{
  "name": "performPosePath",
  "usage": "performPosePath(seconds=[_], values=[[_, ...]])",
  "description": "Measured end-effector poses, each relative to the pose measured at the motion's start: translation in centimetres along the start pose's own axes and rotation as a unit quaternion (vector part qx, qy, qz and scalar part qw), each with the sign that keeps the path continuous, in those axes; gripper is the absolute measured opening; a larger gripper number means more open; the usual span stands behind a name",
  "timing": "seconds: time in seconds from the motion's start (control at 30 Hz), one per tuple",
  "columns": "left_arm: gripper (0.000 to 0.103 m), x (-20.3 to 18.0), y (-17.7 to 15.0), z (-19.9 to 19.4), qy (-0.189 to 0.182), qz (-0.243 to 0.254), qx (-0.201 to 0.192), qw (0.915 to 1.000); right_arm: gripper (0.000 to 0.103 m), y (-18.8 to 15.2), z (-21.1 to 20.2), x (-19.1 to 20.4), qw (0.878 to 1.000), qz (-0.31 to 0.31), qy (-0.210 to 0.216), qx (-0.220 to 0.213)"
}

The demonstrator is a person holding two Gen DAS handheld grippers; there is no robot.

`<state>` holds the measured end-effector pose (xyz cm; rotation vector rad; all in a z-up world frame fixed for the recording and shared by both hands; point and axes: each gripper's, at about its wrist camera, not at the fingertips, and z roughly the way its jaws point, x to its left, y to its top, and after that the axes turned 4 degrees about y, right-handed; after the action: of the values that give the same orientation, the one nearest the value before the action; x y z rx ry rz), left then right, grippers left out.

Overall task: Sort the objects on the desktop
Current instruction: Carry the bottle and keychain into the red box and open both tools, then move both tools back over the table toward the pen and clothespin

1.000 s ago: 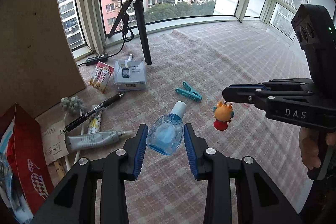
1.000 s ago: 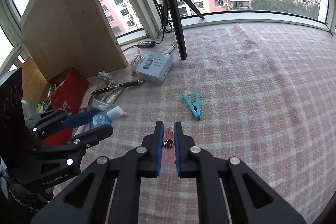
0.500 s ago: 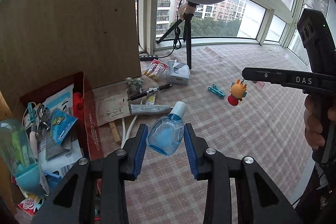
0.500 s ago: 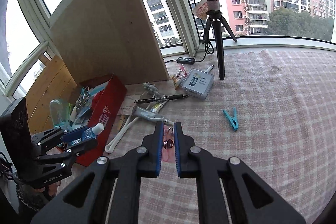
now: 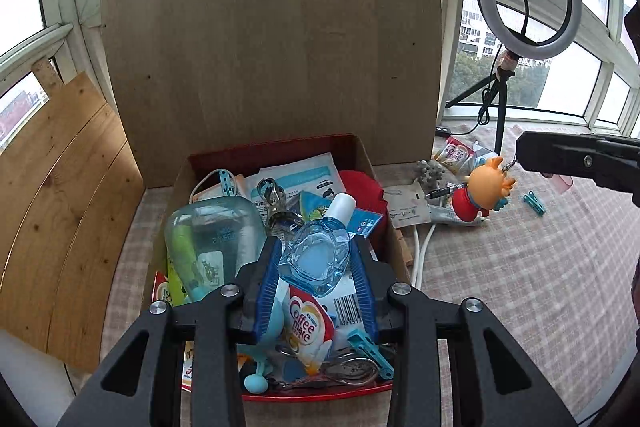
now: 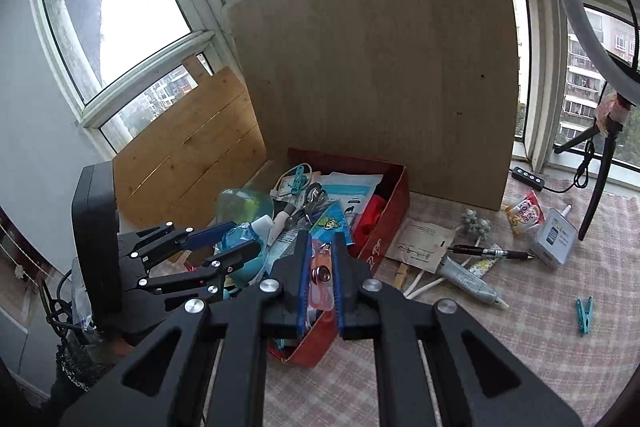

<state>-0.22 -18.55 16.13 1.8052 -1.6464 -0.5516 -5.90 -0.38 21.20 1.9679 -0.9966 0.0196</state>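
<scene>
My left gripper (image 5: 316, 267) is shut on a small clear blue bottle (image 5: 318, 255) with a white cap and holds it above the red box (image 5: 276, 151), which is full of small items. In the right wrist view the left gripper (image 6: 240, 239) hangs over the same red box (image 6: 396, 203). My right gripper (image 6: 320, 271) is shut on a pink keychain tag (image 6: 320, 291) near the box's right wall. An orange and red doll (image 5: 480, 191) dangles from the tag under the right gripper (image 5: 520, 157).
A tall wooden board (image 5: 272, 59) stands behind the box. On the checked cloth to the right lie a paper card (image 6: 420, 243), a tube (image 6: 468, 277), a black pen (image 6: 488, 251), a grey case (image 6: 554, 239), a teal clothespin (image 6: 583, 315) and a ring light tripod (image 5: 500, 107).
Both grippers have swung left from the open cloth to the red box, carrying their objects. The blue bottle now hangs over the box and the doll nears its right side.
</scene>
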Motion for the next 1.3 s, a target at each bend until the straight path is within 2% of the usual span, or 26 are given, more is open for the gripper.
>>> performPosePath(seconds=[0.23, 0.43, 0.53, 0.57, 0.67, 0.93, 1.13, 1.3], values=[[0.033, 1.5, 0.3, 1.4, -0.001, -0.015, 0.009, 0.9999, 0.01, -1.0, 3.8, 2.3, 0.998, 0.01, 0.041, 0.047], [0.033, 1.7, 0.7, 2.4, -0.003, -0.019, 0.012, 0.9997, 0.01, -2.4, 6.1, 3.5, 0.995, 0.002, 0.053, 0.087], [0.036, 1.7, 1.2, 2.6, 0.009, -0.023, 0.007, 0.9997, 0.018, -2.2, 7.4, 3.6, 0.994, 0.003, 0.038, 0.106], [0.04, 1.8, 1.5, 2.4, 0.01, -0.026, 0.002, 0.9996, 0.025, -2.0, 7.4, 3.4, 0.994, 0.011, 0.038, 0.105], [0.052, 2.0, 2.0, 1.7, 0.014, -0.028, -0.014, 0.9994, 0.03, -1.6, 6.7, 2.8, 0.995, 0.021, 0.036, 0.092], [0.053, 0.9, 2.1, 0.4, 0.002, -0.013, -0.023, 0.9996, 0.034, -1.1, 2.3, -0.3, 0.998, 0.046, 0.02, 0.045], [0.053, -0.9, 1.7, -0.7, -0.017, -0.006, -0.031, 0.9993, 0.038, -2.4, -3.1, -4.6, 0.997, 0.056, -0.048, -0.005], [0.053, -4.4, 1.2, -0.3, -0.045, 0.014, -0.026, 0.9986, 0.039, -4.5, -7.8, -9.2, 0.988, 0.083, -0.123, -0.035]])
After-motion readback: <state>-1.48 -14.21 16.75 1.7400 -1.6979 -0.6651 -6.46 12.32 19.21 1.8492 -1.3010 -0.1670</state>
